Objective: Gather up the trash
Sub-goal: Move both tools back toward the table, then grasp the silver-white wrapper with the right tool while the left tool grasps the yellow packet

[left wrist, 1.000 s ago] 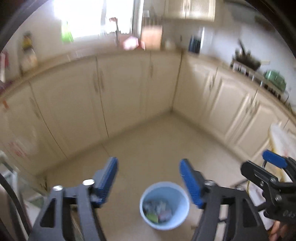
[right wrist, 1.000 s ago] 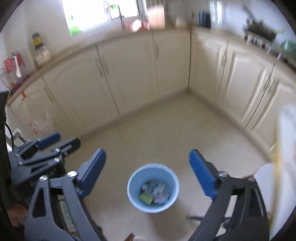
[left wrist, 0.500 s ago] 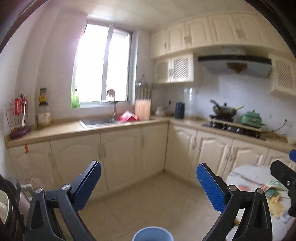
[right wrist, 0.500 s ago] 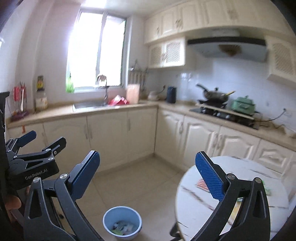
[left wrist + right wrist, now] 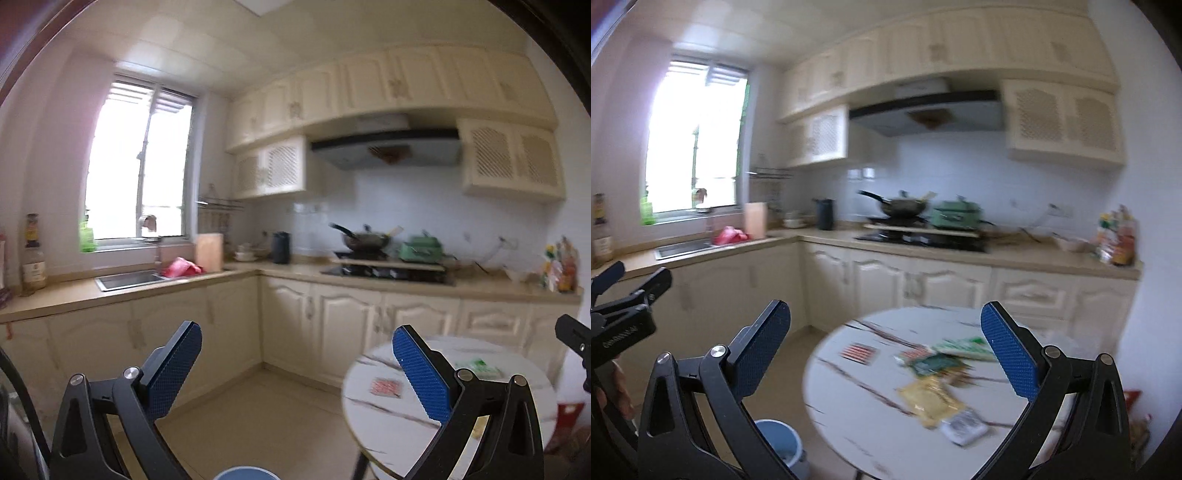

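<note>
Both grippers face a round marble table (image 5: 857,406) strewn with trash. On it lie a red striped wrapper (image 5: 858,352), a green wrapper (image 5: 960,347), a yellow packet (image 5: 929,400) and a white packet (image 5: 964,428). My right gripper (image 5: 886,350) is open and empty above the table's near side. My left gripper (image 5: 299,369) is also open and empty, left of the table (image 5: 388,417), over the floor. The blue bin (image 5: 779,439) stands on the floor left of the table, and only its rim (image 5: 247,473) shows in the left wrist view.
Cream cabinets run along the back and left walls under a counter (image 5: 369,282). On it are a sink (image 5: 125,280), a stove with a wok (image 5: 905,206) and a green pot (image 5: 955,218). The left gripper (image 5: 637,275) shows at the right wrist view's left edge.
Both views have risen from looking down into the bin to looking level across the kitchen and swung right to the table. Both grippers' jaws have widened a little.
</note>
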Available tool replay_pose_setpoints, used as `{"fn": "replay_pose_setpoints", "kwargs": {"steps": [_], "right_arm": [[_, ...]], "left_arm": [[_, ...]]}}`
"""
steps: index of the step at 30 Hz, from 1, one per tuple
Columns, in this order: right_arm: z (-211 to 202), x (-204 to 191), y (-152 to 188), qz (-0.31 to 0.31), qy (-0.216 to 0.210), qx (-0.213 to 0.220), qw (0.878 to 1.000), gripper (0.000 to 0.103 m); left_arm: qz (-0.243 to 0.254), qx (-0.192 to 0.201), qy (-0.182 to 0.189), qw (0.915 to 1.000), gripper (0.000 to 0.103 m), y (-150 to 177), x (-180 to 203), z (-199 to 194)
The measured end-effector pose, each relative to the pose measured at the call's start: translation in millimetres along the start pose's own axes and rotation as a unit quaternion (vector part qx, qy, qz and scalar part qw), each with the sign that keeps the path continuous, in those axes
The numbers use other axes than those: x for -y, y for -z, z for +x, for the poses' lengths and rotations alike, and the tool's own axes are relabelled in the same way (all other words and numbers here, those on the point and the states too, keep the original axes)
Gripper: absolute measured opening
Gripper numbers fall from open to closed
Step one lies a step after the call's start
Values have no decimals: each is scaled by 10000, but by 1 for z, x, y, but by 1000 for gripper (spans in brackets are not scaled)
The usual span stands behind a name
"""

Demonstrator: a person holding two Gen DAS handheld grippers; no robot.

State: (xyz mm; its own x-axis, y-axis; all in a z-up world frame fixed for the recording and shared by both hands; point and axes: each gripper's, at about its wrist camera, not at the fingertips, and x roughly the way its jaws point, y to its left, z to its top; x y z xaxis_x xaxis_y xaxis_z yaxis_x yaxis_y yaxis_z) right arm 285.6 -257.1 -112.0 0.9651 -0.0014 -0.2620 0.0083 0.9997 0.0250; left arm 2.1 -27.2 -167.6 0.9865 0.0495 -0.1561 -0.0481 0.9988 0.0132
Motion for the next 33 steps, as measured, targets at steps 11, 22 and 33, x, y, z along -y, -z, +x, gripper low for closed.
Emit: {"fn": "replay_pose_setpoints", "kwargs": {"steps": [11, 22, 33], "right_arm": [[73, 102, 92, 576, 555, -1689, 9824, 103], [153, 131, 171, 431, 353, -3063, 9503, 103], [174, 143, 177, 139, 183, -3163, 9484, 57]], "left_arm": [[746, -1299, 831, 9852, 102, -4, 48, 79], [1116, -2116, 1267, 9627, 102, -42, 89, 194], [1140, -2795, 1825, 9357, 102, -36, 140, 278]]}}
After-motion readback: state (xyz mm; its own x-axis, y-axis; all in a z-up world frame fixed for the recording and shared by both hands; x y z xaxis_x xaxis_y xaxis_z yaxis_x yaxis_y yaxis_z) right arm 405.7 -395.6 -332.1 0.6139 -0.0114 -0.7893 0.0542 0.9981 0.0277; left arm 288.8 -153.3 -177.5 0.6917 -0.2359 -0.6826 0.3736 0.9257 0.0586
